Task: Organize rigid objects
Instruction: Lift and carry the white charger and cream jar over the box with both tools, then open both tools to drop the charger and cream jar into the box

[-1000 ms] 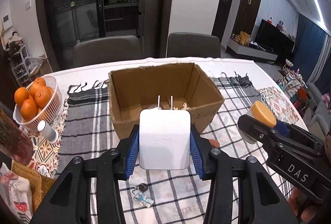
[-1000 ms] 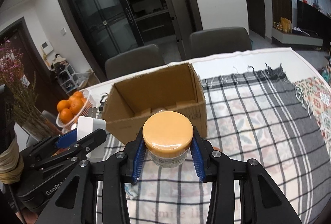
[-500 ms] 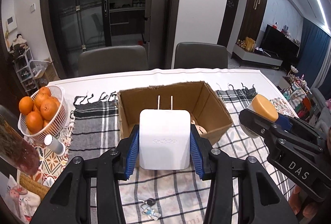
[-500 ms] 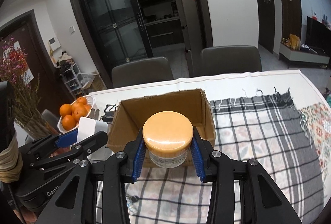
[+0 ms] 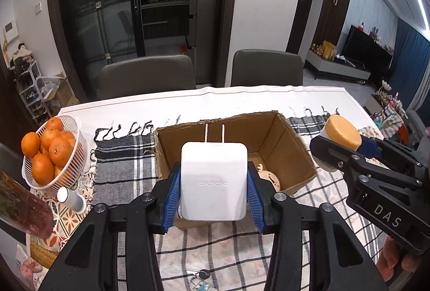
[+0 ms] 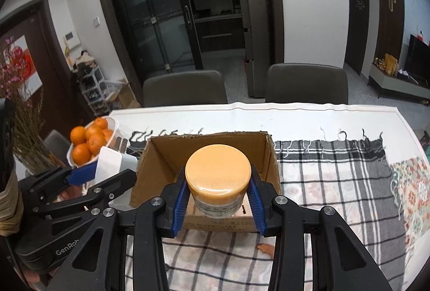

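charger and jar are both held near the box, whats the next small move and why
Probably carry both a little further forward over the open cardboard box, then lower them in. The left gripper is clamped on the white charger and the right gripper on the orange-lidded jar. Both sit at the box's near wall, not yet inside.

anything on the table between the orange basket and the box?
Left wrist view: between the basket and the box lies only grey plaid cloth. A small white bottle lies nearer, below the basket.
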### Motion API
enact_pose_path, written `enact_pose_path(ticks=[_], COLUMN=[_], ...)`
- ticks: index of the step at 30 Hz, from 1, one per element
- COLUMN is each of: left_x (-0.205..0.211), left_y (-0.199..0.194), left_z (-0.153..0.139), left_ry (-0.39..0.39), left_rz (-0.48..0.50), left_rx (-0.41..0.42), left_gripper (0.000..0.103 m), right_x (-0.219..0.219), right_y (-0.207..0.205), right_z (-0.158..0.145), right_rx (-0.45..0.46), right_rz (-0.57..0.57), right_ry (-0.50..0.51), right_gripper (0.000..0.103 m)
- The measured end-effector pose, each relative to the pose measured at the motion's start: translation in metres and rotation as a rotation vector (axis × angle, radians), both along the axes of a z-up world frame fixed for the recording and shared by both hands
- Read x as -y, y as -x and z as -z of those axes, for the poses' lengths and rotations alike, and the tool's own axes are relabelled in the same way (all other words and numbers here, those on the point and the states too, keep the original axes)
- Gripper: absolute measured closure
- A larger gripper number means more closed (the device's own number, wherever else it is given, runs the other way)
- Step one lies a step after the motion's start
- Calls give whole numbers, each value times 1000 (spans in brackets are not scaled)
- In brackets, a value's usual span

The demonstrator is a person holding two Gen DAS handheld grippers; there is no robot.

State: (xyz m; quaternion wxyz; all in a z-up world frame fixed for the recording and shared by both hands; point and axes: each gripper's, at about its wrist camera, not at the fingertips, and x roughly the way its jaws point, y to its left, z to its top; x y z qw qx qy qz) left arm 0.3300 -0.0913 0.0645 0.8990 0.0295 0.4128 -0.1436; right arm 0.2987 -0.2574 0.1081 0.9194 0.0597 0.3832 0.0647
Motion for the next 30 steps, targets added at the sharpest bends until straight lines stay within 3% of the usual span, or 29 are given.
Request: enact_pose_path(ticks=[10, 19, 30], left_x=[13, 20, 18], left_y=[-36, -57, -66], left_z=[23, 55, 79], left_ry=[-37, -61, -84], left_rz=[29, 9, -34], left_rx=[-100, -215, -291], left_gripper=[59, 59, 57], right_x=[2, 5, 4], right_y=[-39, -63, -78], right_z=[24, 61, 91], right_rx=[-121, -254, -355], right_rz=[-62, -91, -101], right_ry=[14, 26, 46], right_gripper=[62, 62, 60])
